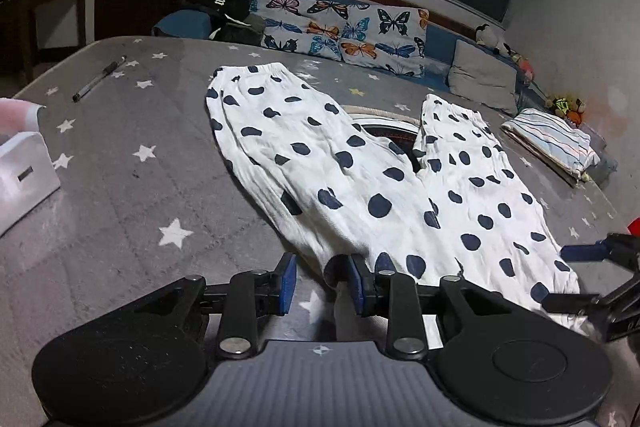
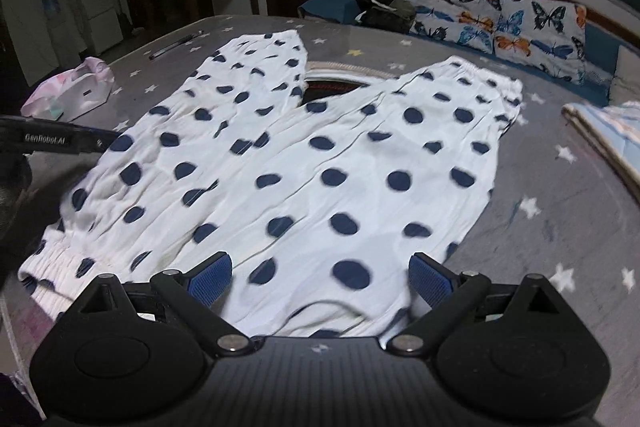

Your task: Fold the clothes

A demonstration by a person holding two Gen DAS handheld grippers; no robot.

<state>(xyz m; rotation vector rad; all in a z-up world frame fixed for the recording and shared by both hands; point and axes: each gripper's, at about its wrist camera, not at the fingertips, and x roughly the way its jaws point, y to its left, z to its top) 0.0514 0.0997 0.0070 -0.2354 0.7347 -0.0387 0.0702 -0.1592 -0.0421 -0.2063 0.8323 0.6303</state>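
White trousers with navy dots [image 1: 360,187] lie flat on the grey star-print cover [image 1: 140,207], legs spread away from me and waistband nearest. My left gripper [image 1: 322,283] is open at the waistband's left corner; its right finger [image 1: 356,283] sits over the cloth edge, the left over bare cover. In the right wrist view the trousers [image 2: 300,167] fill the middle. My right gripper [image 2: 320,279] is open wide, low over the waist end, with cloth showing between its fingers. Each gripper shows at the other view's edge: the right gripper [image 1: 600,267], the left gripper [image 2: 60,141].
A pen [image 1: 100,79] and a white box [image 1: 20,163] lie at the left. Folded striped cloth [image 1: 552,143] sits at the right edge. A dark round opening [image 1: 392,135] shows between the legs. Butterfly cushions [image 1: 348,27] and dark clothes [image 1: 232,3] lie behind.
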